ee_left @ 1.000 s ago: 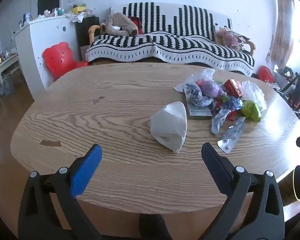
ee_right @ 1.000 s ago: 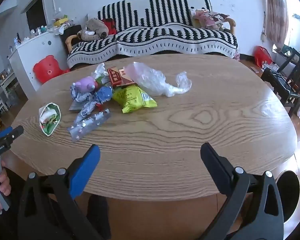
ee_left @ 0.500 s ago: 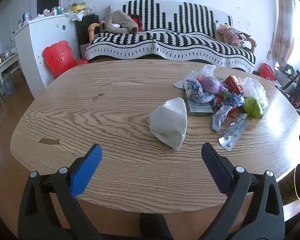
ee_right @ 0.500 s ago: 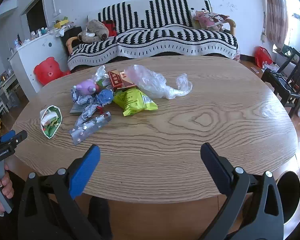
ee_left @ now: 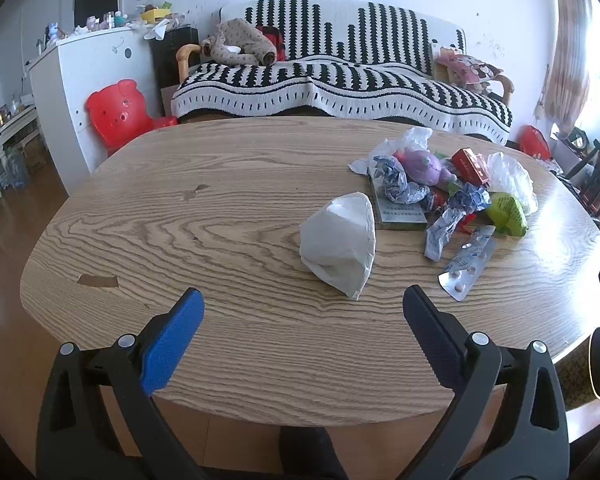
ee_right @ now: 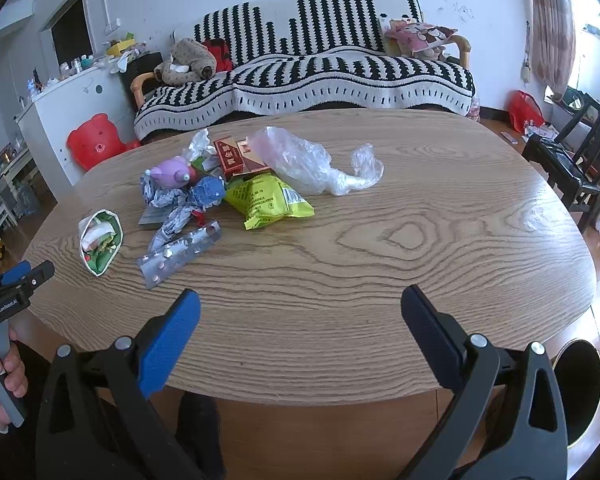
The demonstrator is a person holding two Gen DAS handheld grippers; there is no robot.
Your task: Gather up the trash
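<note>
Edging forward over the near rim of the table (ee_left: 147, 216), we have both tools closer to the litter than a second ago, though only slightly: the heap sits a little larger and lower in each view than it did then. Our left gripper (ee_left: 303, 307) is spread wide with nothing between its pads, and the white cup (ee_left: 340, 240) lies on its side just ahead of it, a touch right of centre. Further ahead and to the right sits the trash pile (ee_left: 440, 184), with the pill strip (ee_left: 466, 262) at its near edge. Our right gripper (ee_right: 300, 305) is likewise spread and empty; from there the pile (ee_right: 219, 188) lies ahead and to the left, the green packet (ee_right: 269, 200) nearest its centre line and the clear bag (ee_right: 312, 160) beyond. A bin (ee_right: 578, 390) shows low to the right, off the table edge.

Nothing on the table has shifted between the earlier views and this one, so we judge collection has not begun. The approach suggests the cup is the left tool's first pick.
</note>
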